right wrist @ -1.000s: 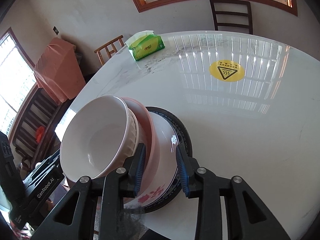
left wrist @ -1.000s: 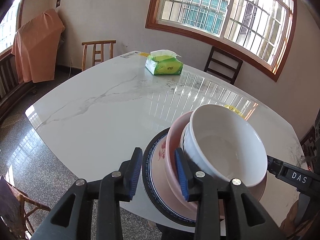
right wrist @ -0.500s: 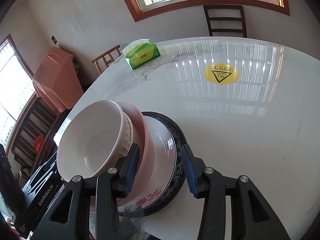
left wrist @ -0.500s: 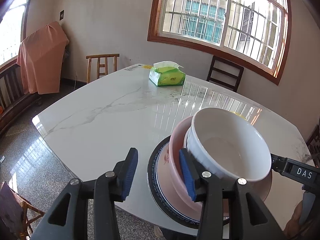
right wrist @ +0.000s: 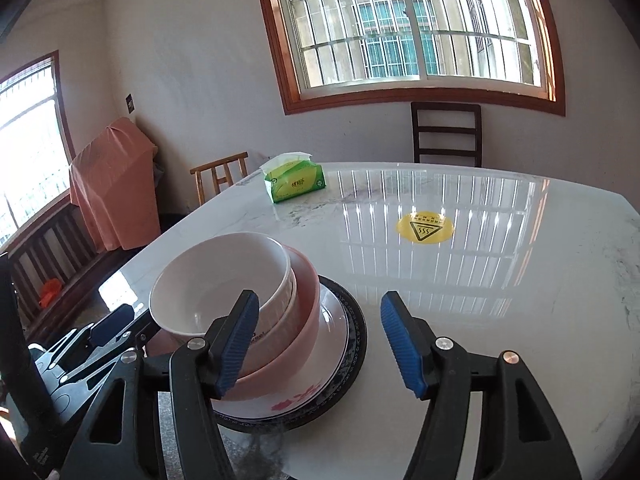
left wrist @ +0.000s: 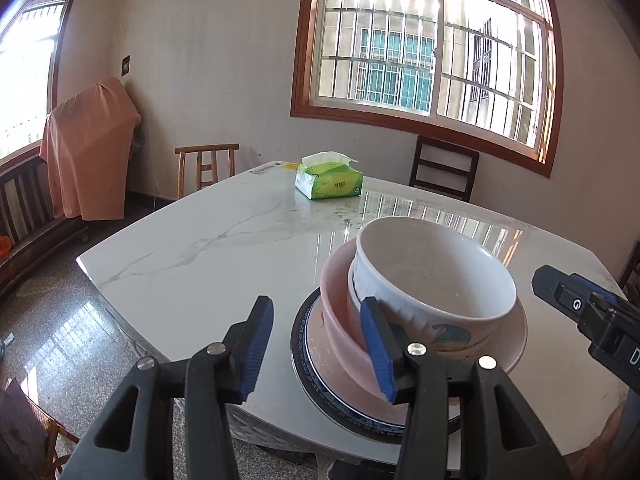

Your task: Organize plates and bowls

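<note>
Left wrist: hand-held gripper (left wrist: 318,346) angled downward

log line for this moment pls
stack: set on table | left gripper: open, empty | right gripper: open, jaws just widened

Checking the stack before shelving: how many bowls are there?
2: white bowl nested in pink bowl, both on the stacked plates. Another could hide between them.
</note>
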The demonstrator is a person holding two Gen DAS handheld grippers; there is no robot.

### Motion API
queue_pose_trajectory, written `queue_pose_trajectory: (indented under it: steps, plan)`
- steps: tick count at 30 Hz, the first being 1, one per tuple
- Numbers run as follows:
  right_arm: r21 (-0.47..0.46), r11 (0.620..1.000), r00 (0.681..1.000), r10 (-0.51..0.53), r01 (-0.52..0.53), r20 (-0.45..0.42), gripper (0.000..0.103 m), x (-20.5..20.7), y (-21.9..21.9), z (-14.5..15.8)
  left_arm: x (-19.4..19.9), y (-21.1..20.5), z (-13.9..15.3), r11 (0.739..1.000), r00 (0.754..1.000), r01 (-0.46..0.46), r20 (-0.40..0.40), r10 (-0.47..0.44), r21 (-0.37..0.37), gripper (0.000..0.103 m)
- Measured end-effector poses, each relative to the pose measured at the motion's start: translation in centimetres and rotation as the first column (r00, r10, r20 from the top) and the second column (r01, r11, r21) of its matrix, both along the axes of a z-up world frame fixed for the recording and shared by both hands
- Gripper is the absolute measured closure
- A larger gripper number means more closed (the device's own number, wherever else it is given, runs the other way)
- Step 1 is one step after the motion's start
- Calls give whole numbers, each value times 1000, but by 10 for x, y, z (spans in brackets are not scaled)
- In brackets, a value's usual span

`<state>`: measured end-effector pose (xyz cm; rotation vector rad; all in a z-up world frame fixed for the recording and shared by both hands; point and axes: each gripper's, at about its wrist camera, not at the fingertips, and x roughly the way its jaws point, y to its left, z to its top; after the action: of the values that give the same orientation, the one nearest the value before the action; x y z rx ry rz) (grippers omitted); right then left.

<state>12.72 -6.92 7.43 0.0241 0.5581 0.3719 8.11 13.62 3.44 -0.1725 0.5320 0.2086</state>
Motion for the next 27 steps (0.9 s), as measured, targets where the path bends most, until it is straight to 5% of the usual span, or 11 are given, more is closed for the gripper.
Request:
queue_pose_trajectory:
  steps: [11,27]
  plan:
    - [11,999,976,-47,45,213,14,-54,-9,9,-38,-12,14,997,992,-63,108,59,36,55]
    - [33,998,962,-52,44,268,10,-85,-25,11,-74,-38,46,995,984,-46,175,29,92,31]
